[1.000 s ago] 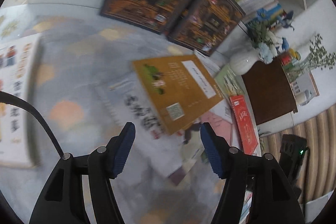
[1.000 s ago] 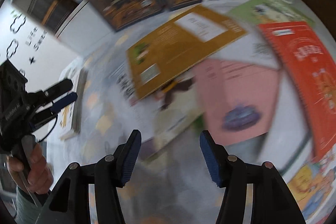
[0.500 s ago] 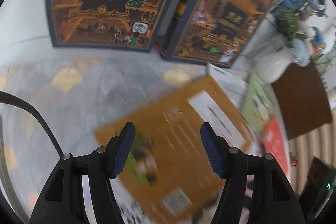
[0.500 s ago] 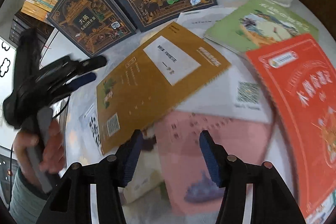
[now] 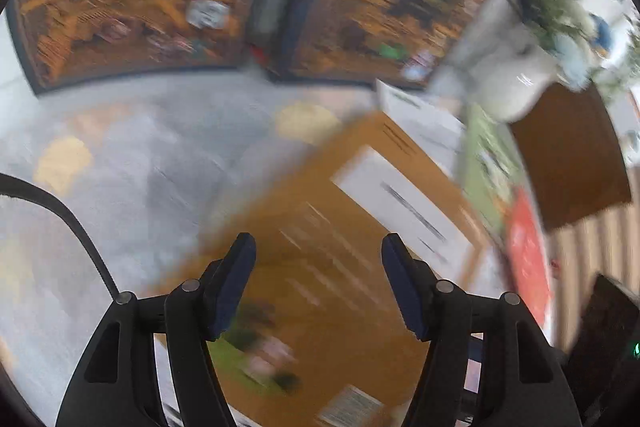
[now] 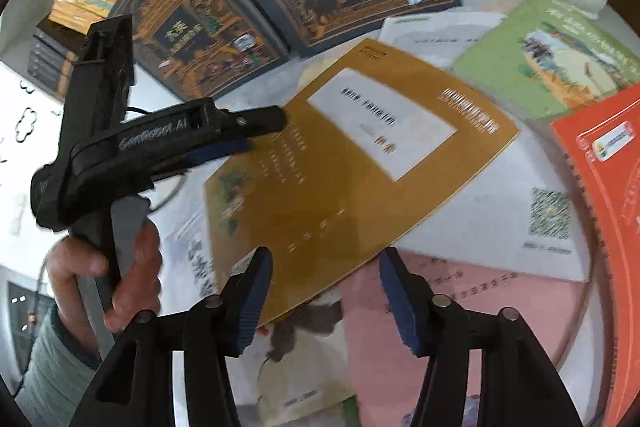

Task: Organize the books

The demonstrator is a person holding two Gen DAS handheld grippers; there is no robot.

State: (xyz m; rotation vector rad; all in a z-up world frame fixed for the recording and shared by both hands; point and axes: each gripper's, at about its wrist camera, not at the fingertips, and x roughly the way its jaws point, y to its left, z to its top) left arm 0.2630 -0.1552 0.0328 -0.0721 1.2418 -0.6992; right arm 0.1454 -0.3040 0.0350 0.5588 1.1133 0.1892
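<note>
Hand-held gripper, left (image 6: 256, 131) wide over our mustard-brown book (image 6: 360, 163) | right (image 6: 324, 291) wide, empty | risk: thin cover slips, we drag pink book (image 6: 460, 303) beneath.

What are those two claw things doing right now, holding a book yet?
Left gripper: jaws open, holding nothing, poised at the brown book.
Right gripper: jaws open, empty, over the same book's near edge.

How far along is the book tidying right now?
Early. Done: nothing visibly sorted; the red book, green book and pink book lie scattered flat. In hand: nothing; left gripper and right gripper, both open, close on the mustard book. Left: everything.
</note>
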